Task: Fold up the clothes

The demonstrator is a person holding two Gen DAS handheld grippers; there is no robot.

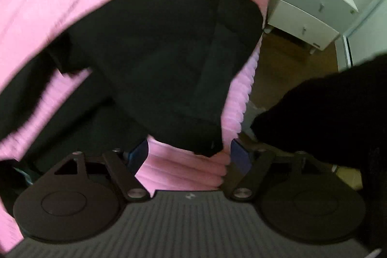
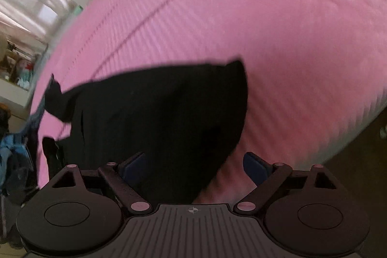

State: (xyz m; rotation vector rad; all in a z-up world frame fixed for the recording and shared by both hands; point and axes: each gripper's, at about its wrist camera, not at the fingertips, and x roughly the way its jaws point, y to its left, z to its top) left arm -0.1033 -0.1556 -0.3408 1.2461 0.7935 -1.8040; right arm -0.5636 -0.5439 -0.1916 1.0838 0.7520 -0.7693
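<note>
A black garment [image 1: 157, 59] is seen lying spread on a pink ribbed bed cover [image 1: 48, 4], its lower corner hanging toward 12 o'clock of the left tool [image 1: 189, 154], whose fingers are held spread with only pink cover between them. The right tool [image 2: 193, 167] is likewise held spread; the garment's hem [image 2: 169, 125] is seen at 11 o'clock, passing in front of the left finger [image 2: 131, 167], unpinched. A white nightstand [image 1: 309, 13] is noted at 2 o'clock in the left view.
</note>
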